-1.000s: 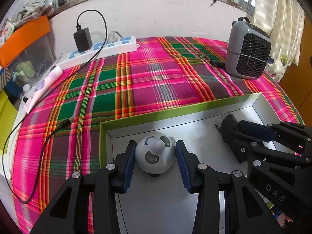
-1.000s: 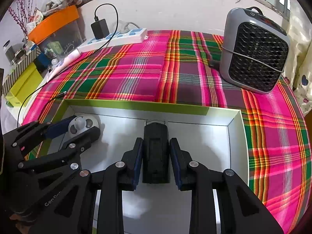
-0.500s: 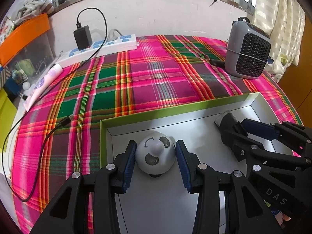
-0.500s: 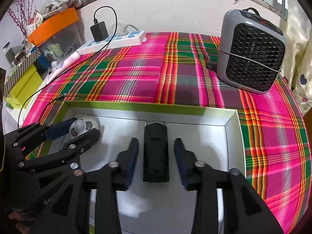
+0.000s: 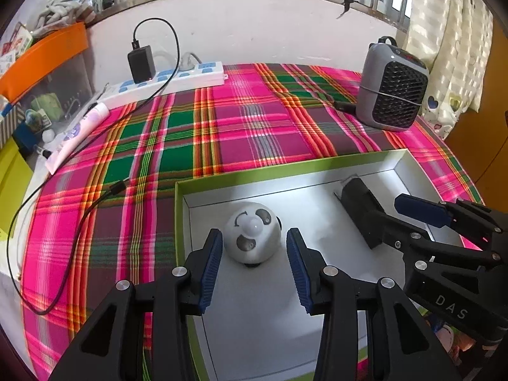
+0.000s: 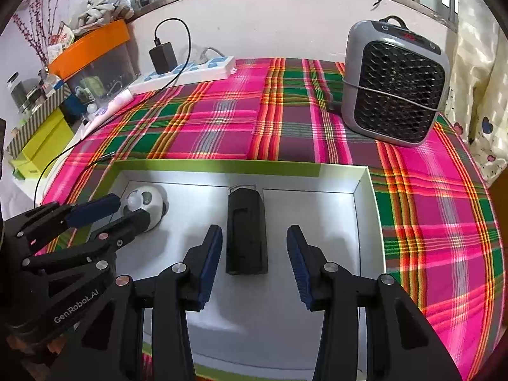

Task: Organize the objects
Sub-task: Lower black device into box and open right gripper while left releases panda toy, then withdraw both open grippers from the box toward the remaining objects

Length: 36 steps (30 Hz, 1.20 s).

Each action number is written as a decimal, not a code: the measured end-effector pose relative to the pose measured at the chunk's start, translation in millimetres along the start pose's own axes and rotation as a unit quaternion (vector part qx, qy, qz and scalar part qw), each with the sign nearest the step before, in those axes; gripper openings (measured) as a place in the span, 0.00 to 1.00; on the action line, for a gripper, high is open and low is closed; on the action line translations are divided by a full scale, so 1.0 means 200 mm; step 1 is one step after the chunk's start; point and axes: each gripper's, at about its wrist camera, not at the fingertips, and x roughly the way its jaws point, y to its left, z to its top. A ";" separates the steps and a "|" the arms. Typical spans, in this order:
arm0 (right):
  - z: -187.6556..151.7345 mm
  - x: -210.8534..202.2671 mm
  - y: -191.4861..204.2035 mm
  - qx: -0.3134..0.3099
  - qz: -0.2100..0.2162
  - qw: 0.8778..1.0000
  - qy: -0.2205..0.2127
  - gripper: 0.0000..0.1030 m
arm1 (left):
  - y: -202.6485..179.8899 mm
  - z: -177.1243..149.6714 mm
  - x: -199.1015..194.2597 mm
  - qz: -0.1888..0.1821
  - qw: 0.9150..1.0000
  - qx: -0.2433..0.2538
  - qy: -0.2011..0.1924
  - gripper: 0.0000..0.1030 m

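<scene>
Lies lengthwise between the spread, opening jaws of the right gripper (image 6: 254, 260), untouched, black rectangular plastic block (image 6: 246, 231) on the floor of the green-rimmed white box (image 6: 362, 209), long axis pointing away, right hand nearer

I see a plaid cloth (image 5: 247, 127), grey heater (image 6: 393, 85) far right, white power strip (image 5: 165, 79) with black charger (image 5: 141, 63) by the wall, orange-lidded bin (image 6: 92, 54) left, curtain (image 5: 444, 47) right
</scene>
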 end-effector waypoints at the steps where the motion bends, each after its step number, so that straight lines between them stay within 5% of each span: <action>1: -0.01 -0.01 0.00 -0.001 -0.001 1.000 -0.001 0.43 | 0.00 -0.01 -0.01 -0.001 1.000 -0.001 -0.002 0.39; 36: -0.31 -0.40 0.03 0.002 -0.005 0.998 -0.063 0.43 | 0.14 -0.35 -0.40 0.002 0.998 -0.035 -0.047 0.40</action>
